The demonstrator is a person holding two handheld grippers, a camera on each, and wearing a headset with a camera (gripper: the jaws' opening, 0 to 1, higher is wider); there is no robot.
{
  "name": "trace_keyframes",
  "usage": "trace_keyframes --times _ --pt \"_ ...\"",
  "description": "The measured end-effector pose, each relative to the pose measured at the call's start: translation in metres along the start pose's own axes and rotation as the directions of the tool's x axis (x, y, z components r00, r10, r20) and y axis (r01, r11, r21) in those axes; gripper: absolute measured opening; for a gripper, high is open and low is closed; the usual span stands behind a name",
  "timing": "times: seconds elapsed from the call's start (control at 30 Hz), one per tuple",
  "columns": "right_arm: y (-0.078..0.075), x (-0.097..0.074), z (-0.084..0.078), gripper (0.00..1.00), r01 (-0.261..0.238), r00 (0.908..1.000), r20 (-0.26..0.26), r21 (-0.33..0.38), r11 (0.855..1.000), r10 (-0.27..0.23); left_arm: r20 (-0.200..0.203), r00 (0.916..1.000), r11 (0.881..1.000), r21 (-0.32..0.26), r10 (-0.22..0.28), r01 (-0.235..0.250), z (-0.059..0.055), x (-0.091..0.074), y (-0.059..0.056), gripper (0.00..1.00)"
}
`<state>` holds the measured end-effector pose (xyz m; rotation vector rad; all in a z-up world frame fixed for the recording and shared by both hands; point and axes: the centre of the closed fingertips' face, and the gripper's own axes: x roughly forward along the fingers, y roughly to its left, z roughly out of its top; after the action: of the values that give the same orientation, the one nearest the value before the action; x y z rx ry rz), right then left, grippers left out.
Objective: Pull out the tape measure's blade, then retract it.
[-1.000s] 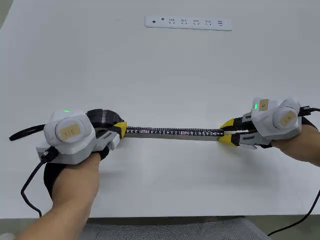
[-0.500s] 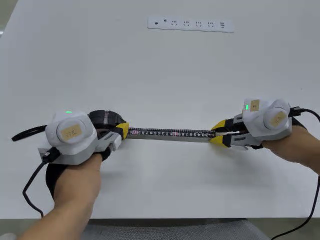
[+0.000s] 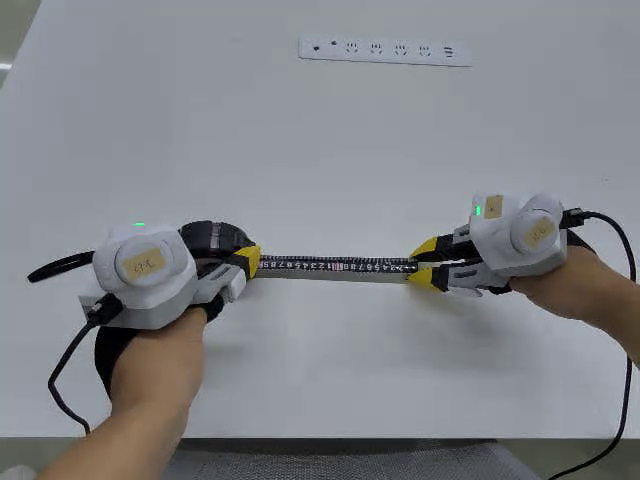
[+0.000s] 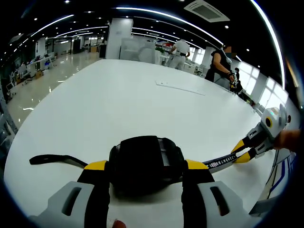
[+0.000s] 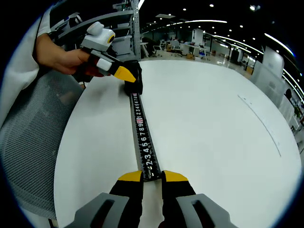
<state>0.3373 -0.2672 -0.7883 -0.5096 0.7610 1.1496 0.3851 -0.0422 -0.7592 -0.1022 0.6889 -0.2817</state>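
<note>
The black tape measure case (image 3: 212,242) rests on the white table, held between the yellow-tipped jaws of my left gripper (image 3: 244,261); in the left gripper view the case (image 4: 146,161) sits squarely between the jaws. Its blade (image 3: 335,266) runs out to the right, just above the table, to my right gripper (image 3: 424,262), which is shut on the blade's tip. In the right gripper view the blade (image 5: 143,145) stretches away from my right gripper (image 5: 152,176) toward the case (image 5: 134,84). A black wrist strap (image 4: 54,159) trails off the case to the left.
A white power strip (image 3: 384,49) lies at the far side of the white table (image 3: 300,140). Cables hang from both grippers over the near edge. A grey mesh chair (image 5: 33,137) stands by the table; people stand in the distance (image 4: 221,66).
My right gripper has moved left toward the case with the blade's tip in it, so less blade shows. The left gripper and case have stayed put.
</note>
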Motion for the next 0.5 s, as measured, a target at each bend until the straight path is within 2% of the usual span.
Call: trace_keyframes --times 0.5 --pt "0.004 0.014 0.014 0.12 -0.02 0.9996 0.021 -0.009 1.0 0.02 -0.001 1.0 1.0 -0.008 -0.005 0.005 0.0 0.0 0.0 0.56"
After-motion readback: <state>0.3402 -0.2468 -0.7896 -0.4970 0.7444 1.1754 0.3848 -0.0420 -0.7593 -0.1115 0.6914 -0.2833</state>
